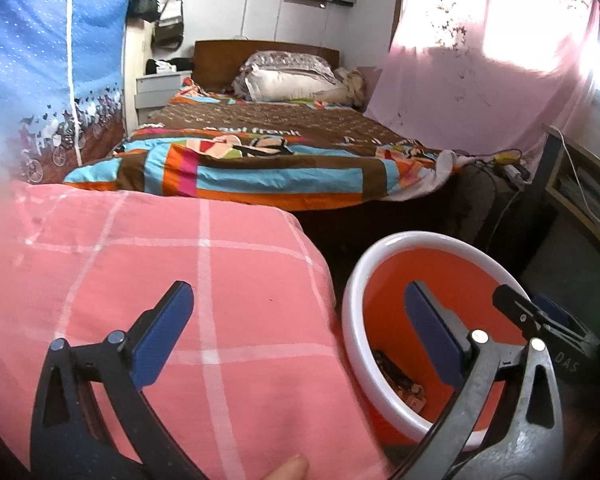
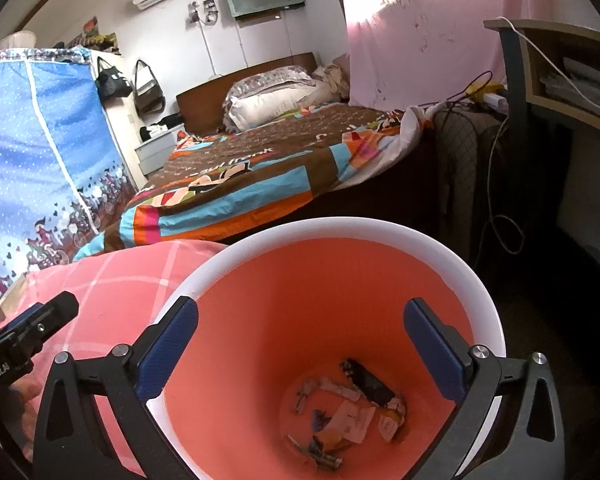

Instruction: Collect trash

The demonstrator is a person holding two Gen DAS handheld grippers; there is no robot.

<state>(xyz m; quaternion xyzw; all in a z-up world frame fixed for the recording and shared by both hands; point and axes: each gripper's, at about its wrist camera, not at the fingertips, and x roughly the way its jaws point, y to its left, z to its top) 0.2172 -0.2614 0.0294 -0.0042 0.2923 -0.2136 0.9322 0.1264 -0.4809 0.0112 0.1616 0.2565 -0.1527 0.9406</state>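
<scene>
trash [image 2: 346, 412], a loose heap of crumpled white paper scraps, small wrappers and one dark oblong packet, lies at the bottom of a round orange plastic bin with a wide white rim [image 2: 384, 232]. the dark packet's long axis runs from upper left to lower right in the right wrist view, one end toward the far wall of the bin; the paper bits point every way. the bin stands upright, mouth up, just beside a pink quilt with a white check [image 1: 188, 280]. the right gripper [image 2: 300, 352] hangs over the bin mouth, spread wide with nothing between its blue pads [image 2: 164, 352]; the heap sits below and between them, apart from both. the left gripper [image 1: 296, 336] is likewise spread and empty, one finger over the quilt, the other over the bin, with the trash [image 1: 400, 384] low by the near wall beside that finger.
</scene>
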